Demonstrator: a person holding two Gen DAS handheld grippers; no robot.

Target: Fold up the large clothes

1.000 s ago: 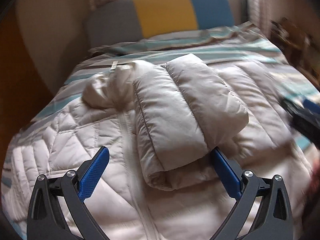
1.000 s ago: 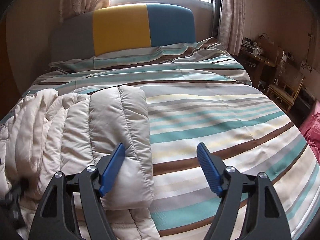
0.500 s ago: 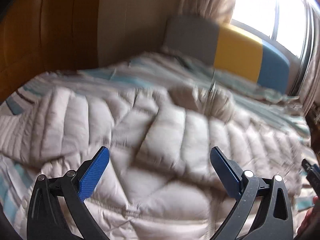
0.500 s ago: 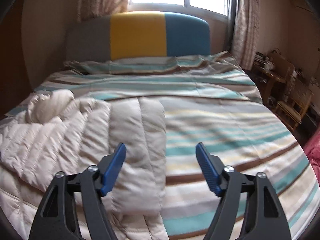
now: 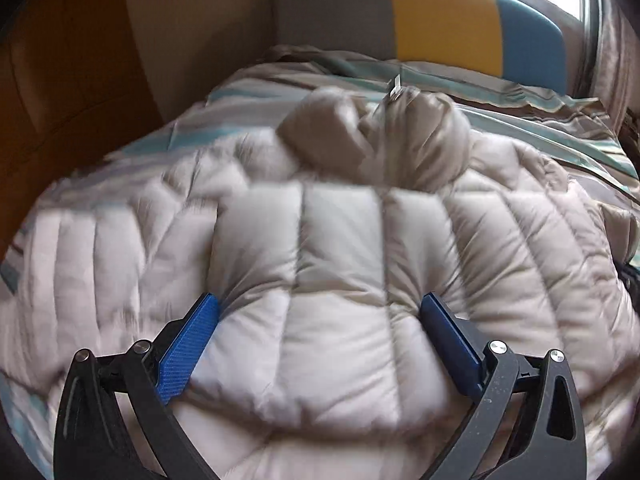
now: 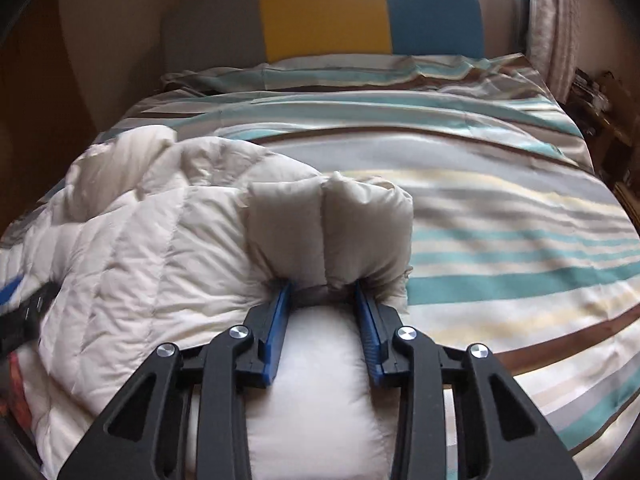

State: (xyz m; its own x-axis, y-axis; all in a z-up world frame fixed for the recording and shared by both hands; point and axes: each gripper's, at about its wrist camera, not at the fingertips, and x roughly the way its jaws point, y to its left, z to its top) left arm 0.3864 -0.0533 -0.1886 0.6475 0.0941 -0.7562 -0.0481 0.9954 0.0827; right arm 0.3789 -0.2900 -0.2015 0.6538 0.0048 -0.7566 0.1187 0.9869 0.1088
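Note:
A large cream quilted down jacket (image 5: pixel 340 240) lies on the bed, its bunched hood (image 5: pixel 376 140) toward the headboard. My left gripper (image 5: pixel 320 316) is open, its blue pads pressed down on either side of a folded padded panel of the jacket. In the right wrist view my right gripper (image 6: pixel 322 292) is shut on the folded sleeve (image 6: pixel 328 232) at the jacket's right edge, the padding bulging up between and above the pads. The rest of the jacket (image 6: pixel 132 248) spreads to the left. The left gripper's body (image 6: pixel 24 312) shows at that view's left edge.
The bed has a striped teal, brown and cream duvet (image 6: pixel 500 208) and a grey, yellow and blue headboard (image 6: pixel 324 12). A wooden wall panel (image 5: pixel 60 80) stands on the left. Furniture (image 6: pixel 608 100) stands by the window on the right.
My right gripper moved forward and closed on the folded sleeve. My left gripper swung across and came down onto the jacket's left part, still open.

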